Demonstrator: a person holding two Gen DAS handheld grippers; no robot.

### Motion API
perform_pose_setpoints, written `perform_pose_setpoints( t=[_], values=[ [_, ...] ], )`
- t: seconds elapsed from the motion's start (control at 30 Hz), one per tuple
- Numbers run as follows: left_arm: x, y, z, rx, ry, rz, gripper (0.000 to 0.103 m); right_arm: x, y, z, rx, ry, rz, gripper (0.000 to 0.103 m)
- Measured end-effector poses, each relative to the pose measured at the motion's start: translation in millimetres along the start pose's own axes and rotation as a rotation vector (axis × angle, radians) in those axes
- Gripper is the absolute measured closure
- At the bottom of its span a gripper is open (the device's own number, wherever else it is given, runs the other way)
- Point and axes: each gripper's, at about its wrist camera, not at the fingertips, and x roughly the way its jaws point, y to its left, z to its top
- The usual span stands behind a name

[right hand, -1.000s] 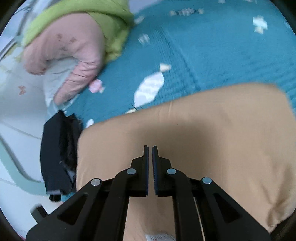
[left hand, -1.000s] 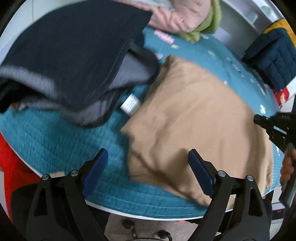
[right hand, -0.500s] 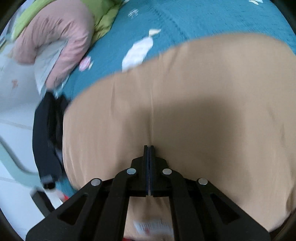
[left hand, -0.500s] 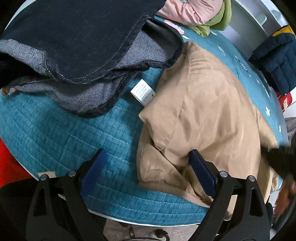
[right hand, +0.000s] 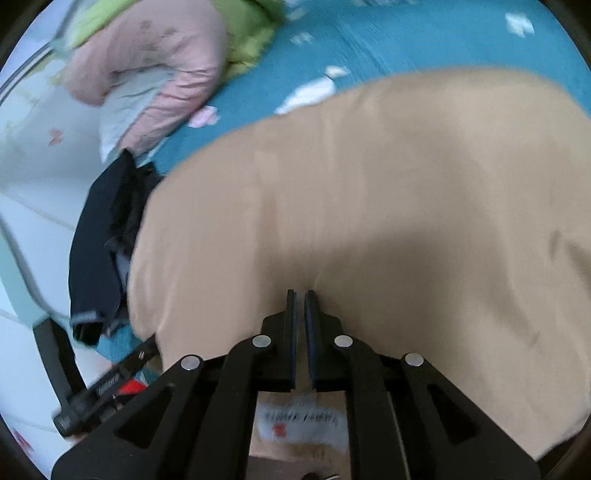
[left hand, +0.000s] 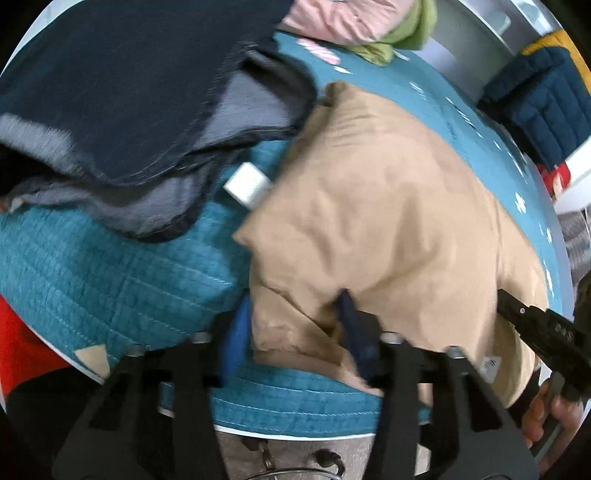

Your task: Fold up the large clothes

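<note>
A tan garment [left hand: 388, 206] lies half folded on a round table with a teal quilted cover [left hand: 110, 266]. My left gripper [left hand: 295, 299] is at the garment's near left corner. Its jaws are closing, and the blue pads [left hand: 236, 332] squeeze a bunched fold of the tan cloth. In the right wrist view the tan garment [right hand: 369, 184] fills the middle. My right gripper [right hand: 300, 293] rests its tips on it, the jaws just parting to a thin slit with nothing clearly between them. The right gripper [left hand: 517, 310] also shows at the garment's right edge, held by a hand [left hand: 543, 413].
Dark denim clothes [left hand: 129, 92] are piled at the left, touching the tan garment; a white tag [left hand: 247, 184] lies between them. Pink and green clothes [left hand: 351, 22] sit at the far side. A navy quilted item [left hand: 535, 99] is beyond the table. The table's edge runs just below my left gripper.
My left gripper's jaws have gone from wide apart to pinched on the tan garment's near corner. My right gripper slid across the tan cloth, and its jaws have parted slightly.
</note>
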Motion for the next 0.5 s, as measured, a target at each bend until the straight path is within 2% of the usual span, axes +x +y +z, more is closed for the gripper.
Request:
perform_pose_setpoints(
  t=[0.13,0.23,0.27,0.3,0.37,0.5],
  values=[
    [-10,-9,11,0.027,-0.003,-0.048,0.081,-12,33,-25,-0.17,-0.072,-0.015,0.094],
    [-29,-14,23,0.02,-0.028,-0.115,0.083,-19,57,-42,-0.284,-0.136,-0.022,0.073],
    [-35,-17,26,0.028,-0.037,-0.129,0.084,-23,67,-48,-0.328,-0.169,-0.012,0.057],
    [-42,-22,31,0.036,-0.046,-0.146,0.084,-24,74,-52,-0.357,-0.191,-0.009,0.046],
    [-54,-32,39,0.052,-0.063,-0.178,0.084,-30,90,-59,-0.435,-0.234,0.016,0.041],
    [-66,-52,48,0.095,-0.064,-0.224,0.084,-24,111,-68,-0.522,-0.255,0.037,0.029]
  ],
)
